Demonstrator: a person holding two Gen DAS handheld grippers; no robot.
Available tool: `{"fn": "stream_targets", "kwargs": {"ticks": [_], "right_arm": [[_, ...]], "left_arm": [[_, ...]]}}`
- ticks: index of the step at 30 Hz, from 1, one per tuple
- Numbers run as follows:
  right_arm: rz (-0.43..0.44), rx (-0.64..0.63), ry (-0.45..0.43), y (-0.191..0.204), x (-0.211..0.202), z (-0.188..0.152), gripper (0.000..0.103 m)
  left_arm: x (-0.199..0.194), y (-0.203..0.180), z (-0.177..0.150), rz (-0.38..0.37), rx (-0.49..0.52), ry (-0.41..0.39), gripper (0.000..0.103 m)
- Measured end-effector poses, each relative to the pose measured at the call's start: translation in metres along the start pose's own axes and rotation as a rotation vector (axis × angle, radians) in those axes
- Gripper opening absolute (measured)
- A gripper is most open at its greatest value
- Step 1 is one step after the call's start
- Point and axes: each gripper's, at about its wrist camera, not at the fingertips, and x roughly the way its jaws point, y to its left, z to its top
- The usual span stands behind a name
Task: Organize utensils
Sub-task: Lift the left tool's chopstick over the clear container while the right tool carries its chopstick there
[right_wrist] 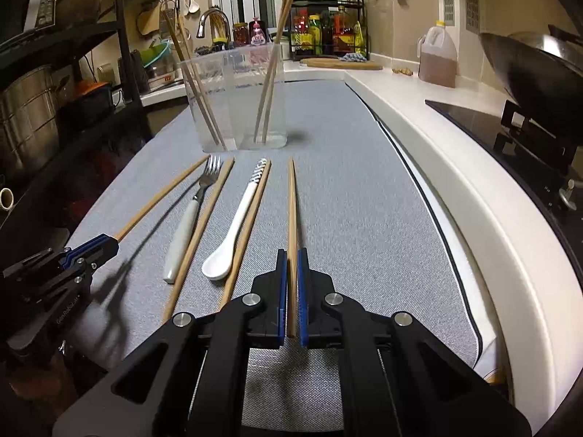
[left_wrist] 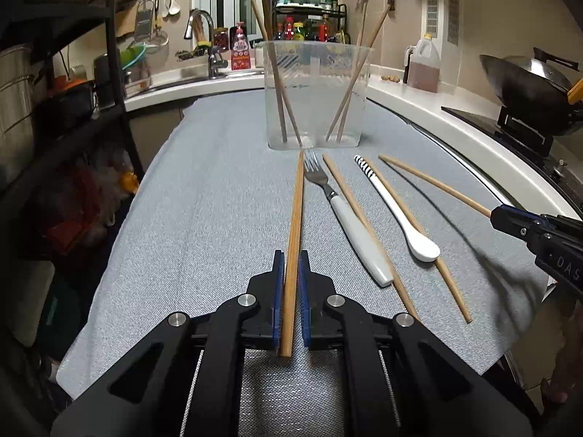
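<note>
1. We've got a chopstick in each tong. The left gripper (left_wrist: 290, 266) is clamped on the left chopstick (left_wrist: 296, 218), whose long axis runs straight out toward 12 o'clock, tip almost at the clear container (left_wrist: 316, 94).
2. The right gripper (right_wrist: 291, 266) is pinched on the right chopstick (right_wrist: 291, 211), also pointing to 12, with the container off at 11 o'clock from it.
3. So the left looks nearer to dropping in, we reckon.
4. Between the two, on the grey cloth (left_wrist: 218, 200), lie the fork (left_wrist: 342, 211), the white spoon (left_wrist: 400, 211) and two loose chopsticks (left_wrist: 364, 225).
</note>
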Motion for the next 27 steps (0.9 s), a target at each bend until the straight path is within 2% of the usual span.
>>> {"fn": "stream_targets", "kwargs": {"ticks": [7, 21, 27], "right_arm": [[0.008, -0.023, -0.057, 0.008, -0.021, 0.014, 0.006], [0.018, -0.031, -0.116, 0.01, -0.039, 0.027, 0.006], [0.023, -0.03, -0.149, 0.008, -0.049, 0.041, 0.006]], "left_arm": [[-0.011, 0.001, 0.004, -0.004, 0.004, -0.049, 0.007], [-0.023, 0.001, 0.008, -0.003, 0.012, -0.108, 0.007], [-0.03, 0.005, 0.022, -0.025, -0.033, -0.124, 0.007]]}}
